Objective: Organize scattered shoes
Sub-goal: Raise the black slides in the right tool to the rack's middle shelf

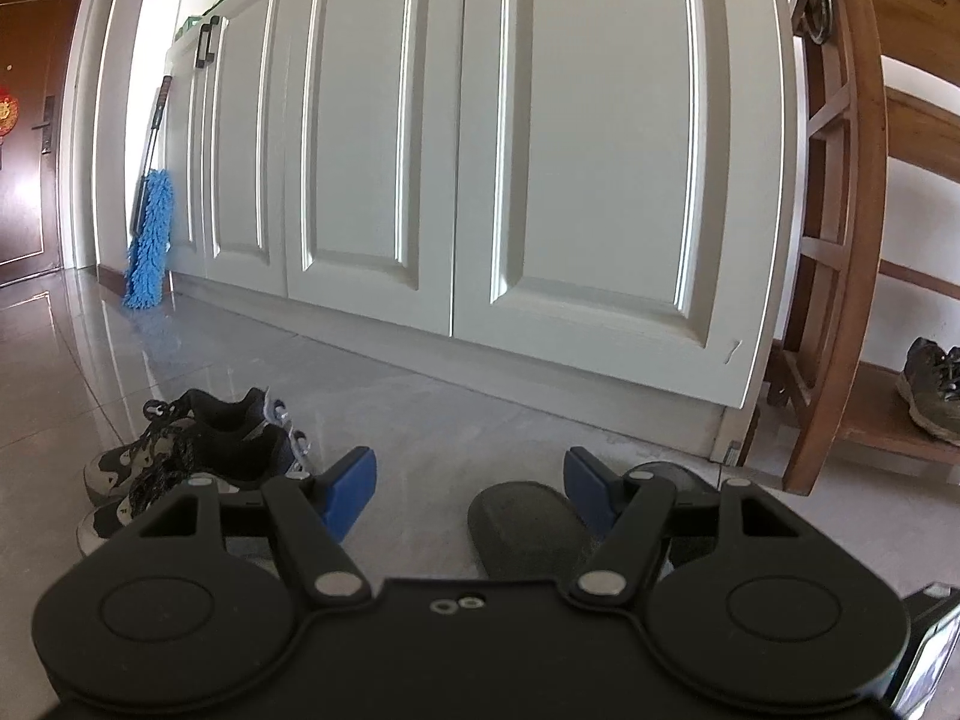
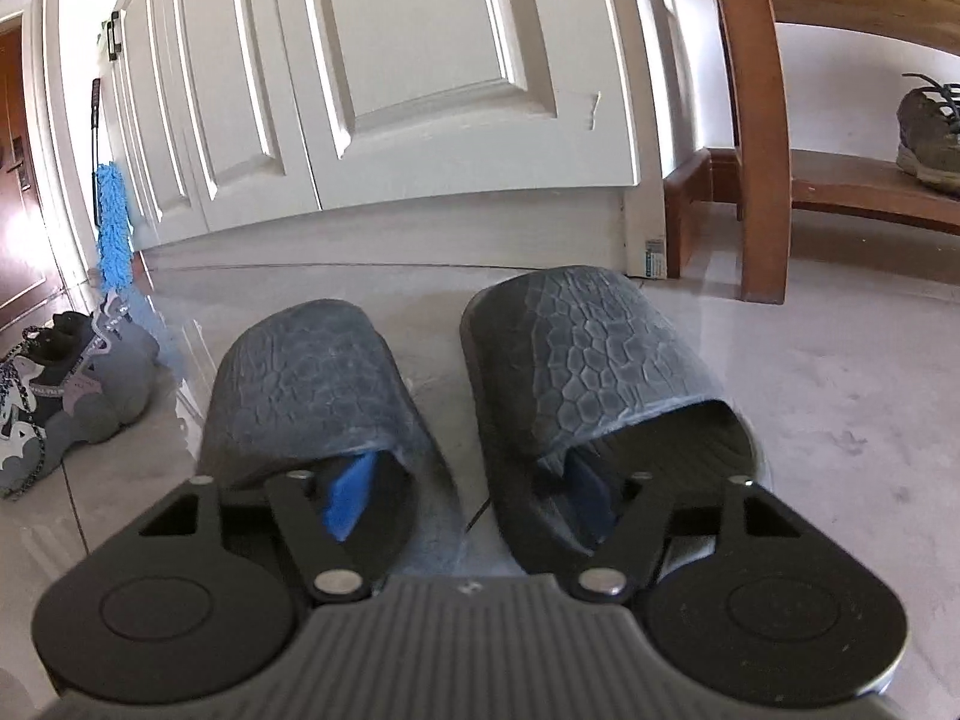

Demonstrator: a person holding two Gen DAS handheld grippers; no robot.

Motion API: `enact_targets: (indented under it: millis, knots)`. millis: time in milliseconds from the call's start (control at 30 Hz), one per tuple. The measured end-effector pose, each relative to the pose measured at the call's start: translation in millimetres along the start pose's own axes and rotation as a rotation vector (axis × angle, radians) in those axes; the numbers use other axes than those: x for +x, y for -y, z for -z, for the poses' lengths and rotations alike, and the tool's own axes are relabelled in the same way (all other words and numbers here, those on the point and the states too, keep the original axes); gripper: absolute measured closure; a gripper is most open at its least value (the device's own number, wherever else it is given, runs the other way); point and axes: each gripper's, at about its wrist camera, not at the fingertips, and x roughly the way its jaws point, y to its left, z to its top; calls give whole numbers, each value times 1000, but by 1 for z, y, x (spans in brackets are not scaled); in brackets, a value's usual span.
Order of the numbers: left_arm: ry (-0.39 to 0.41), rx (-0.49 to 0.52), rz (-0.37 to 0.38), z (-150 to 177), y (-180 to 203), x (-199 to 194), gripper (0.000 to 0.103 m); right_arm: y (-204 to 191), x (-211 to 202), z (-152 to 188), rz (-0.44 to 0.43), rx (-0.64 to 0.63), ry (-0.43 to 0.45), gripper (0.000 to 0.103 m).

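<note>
Two dark grey slippers stand side by side on the floor, toes toward the white cabinet: the left slipper (image 2: 306, 384) and the right slipper (image 2: 594, 354). My right gripper (image 2: 471, 498) is open, with one blue finger inside each slipper's mouth and the two inner walls between the fingers, not pinched. In the left wrist view the same slippers (image 1: 522, 516) lie just past my left gripper (image 1: 469, 468), which is open with nothing between its fingers. A pair of black and grey laced sneakers (image 1: 192, 456) sits to the left, also in the right wrist view as sneakers (image 2: 66, 396).
White cabinet doors (image 1: 540, 150) run across the back. A blue duster (image 1: 150, 240) leans at the cabinet's left end near a brown door (image 1: 24, 120). At right stands a wooden rack (image 1: 840, 240); a worn dark sneaker (image 2: 930, 132) rests on its low shelf.
</note>
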Motion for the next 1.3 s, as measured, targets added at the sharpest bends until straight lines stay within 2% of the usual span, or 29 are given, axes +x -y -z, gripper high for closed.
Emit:
enact_targets:
  millis: [100, 133, 167, 267, 400, 567, 667, 767, 867, 1067, 1300]
  knots:
    - [-14, 14, 3, 2, 1, 1, 34, -1, 9, -4, -28, -21, -8, 28]
    - [-19, 21, 6, 3, 1, 1, 34, 1, 11, -6, -51, -13, -10, 32]
    - [-19, 25, 4, 3, 1, 0, 34, 3, 13, -7, -69, -6, -13, 58]
    - [-15, 25, -7, 2, -2, -1, 34, 4, 15, -15, -65, -7, -32, 67]
    - [-3, 15, -12, 0, -1, -2, 34, 11, 11, -37, -103, 34, -11, 70]
    - [59, 1, -5, -11, 7, -6, 34, 26, -4, -66, -212, 148, 29, 70]
    - [111, -13, -3, -21, 14, -9, 34, 32, -24, -79, -202, 177, 68, 70]
    - [142, -34, 40, -32, 29, -5, 34, 43, -46, -89, -168, 176, 98, 70]
    - [175, -41, 114, -41, 55, -1, 34, 56, -71, -94, -124, 166, 118, 70]
    - [211, -25, 328, -63, 128, 0, 34, 90, -118, -93, -16, 97, 122, 70]
    - [278, 52, 514, -81, 189, -14, 34, 138, -192, -92, 120, 113, 137, 70]
